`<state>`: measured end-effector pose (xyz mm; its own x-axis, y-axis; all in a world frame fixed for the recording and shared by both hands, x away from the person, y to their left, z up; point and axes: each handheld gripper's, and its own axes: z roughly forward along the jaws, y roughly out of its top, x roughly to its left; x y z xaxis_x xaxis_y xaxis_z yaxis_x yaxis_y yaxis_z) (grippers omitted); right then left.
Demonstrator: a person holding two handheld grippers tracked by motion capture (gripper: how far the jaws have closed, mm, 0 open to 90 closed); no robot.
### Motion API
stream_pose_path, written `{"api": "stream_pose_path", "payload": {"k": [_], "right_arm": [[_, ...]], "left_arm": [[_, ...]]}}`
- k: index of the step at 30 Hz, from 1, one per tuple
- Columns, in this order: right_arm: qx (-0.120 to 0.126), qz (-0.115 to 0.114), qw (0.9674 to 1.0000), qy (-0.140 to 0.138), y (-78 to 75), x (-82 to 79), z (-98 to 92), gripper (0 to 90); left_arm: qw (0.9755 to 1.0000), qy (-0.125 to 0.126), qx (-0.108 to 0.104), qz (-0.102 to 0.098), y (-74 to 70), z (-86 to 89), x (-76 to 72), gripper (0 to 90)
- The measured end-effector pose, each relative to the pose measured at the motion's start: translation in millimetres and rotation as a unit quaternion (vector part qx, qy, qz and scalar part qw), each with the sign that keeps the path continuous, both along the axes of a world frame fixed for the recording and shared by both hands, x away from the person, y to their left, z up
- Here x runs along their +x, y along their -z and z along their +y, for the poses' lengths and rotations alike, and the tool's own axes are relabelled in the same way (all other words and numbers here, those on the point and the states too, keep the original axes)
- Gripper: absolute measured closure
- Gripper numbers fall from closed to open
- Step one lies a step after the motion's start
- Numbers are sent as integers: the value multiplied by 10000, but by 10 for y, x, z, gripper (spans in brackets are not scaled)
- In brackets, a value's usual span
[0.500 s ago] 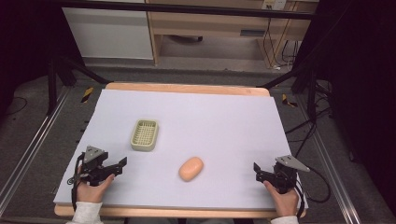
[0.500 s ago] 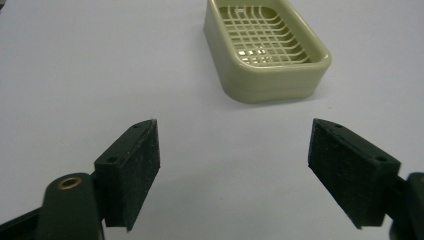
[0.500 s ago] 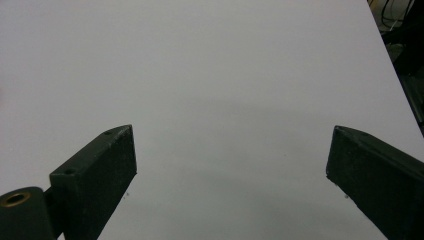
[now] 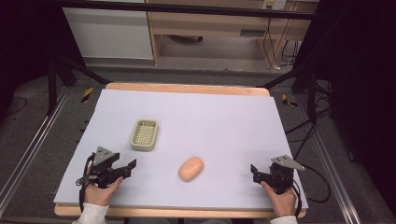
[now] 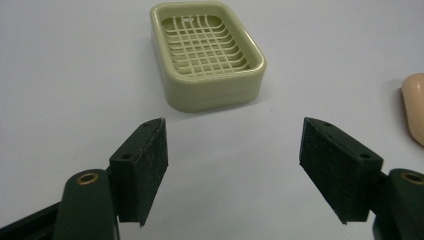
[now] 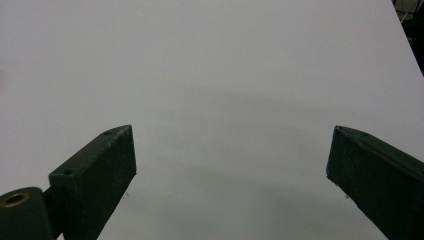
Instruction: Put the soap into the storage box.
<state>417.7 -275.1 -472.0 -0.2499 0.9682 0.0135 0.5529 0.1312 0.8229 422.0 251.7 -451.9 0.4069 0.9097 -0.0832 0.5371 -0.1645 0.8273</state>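
From the high view, the left gripper (image 4: 125, 169) sits near the front left corner of the table (image 4: 224, 116), and half a second ago it sat in very nearly the same spot — if it has crept toward the middle at all, it is only a tiny bit. The right gripper (image 4: 256, 171) waits near the front right corner and has not moved either. The soap (image 4: 191, 168) lies near the front edge, about midway between the two grippers, and the soap dish (image 4: 144, 135) sits a little farther back and to the left of it; neither has shifted. So nothing has been picked up yet, and the work looks like it is only just starting. In the left gripper view, the two black jaws stand wide apart with nothing between them, the soap dish (image 5: 207, 54) is straight ahead, and the soap (image 5: 415, 107) peeks in at the right edge. In the right gripper view, the jaws are spread wide too — they hold nothing, and only bare table (image 6: 225, 75) lies in front of them.
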Motion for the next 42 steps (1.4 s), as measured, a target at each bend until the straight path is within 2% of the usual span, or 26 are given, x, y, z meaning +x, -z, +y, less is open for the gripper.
{"api": "stream_pose_path", "payload": {"k": [14, 25, 31, 37, 42], "right_arm": [[-19, 58, 10000, 1, 18, 14, 17, 58], [-52, 68, 10000, -44, 29, 31, 48, 58], [-83, 51, 9999, -55, 32, 31, 65, 57], [-61, 81, 9999, -60, 28, 31, 76, 56], [-51, 75, 9999, -50, 26, 32, 72, 56]], "left_arm": [[9993, 359, 140, 10, -31, -245, -10, 269], [9975, 653, 281, -3, -92, -435, 16, 259], [9961, 808, 363, 1, -167, -527, 51, 252], [9935, 1012, 521, -21, -266, -647, 97, 247], [9925, 1116, 498, -102, -359, -761, 127, 241]]}}
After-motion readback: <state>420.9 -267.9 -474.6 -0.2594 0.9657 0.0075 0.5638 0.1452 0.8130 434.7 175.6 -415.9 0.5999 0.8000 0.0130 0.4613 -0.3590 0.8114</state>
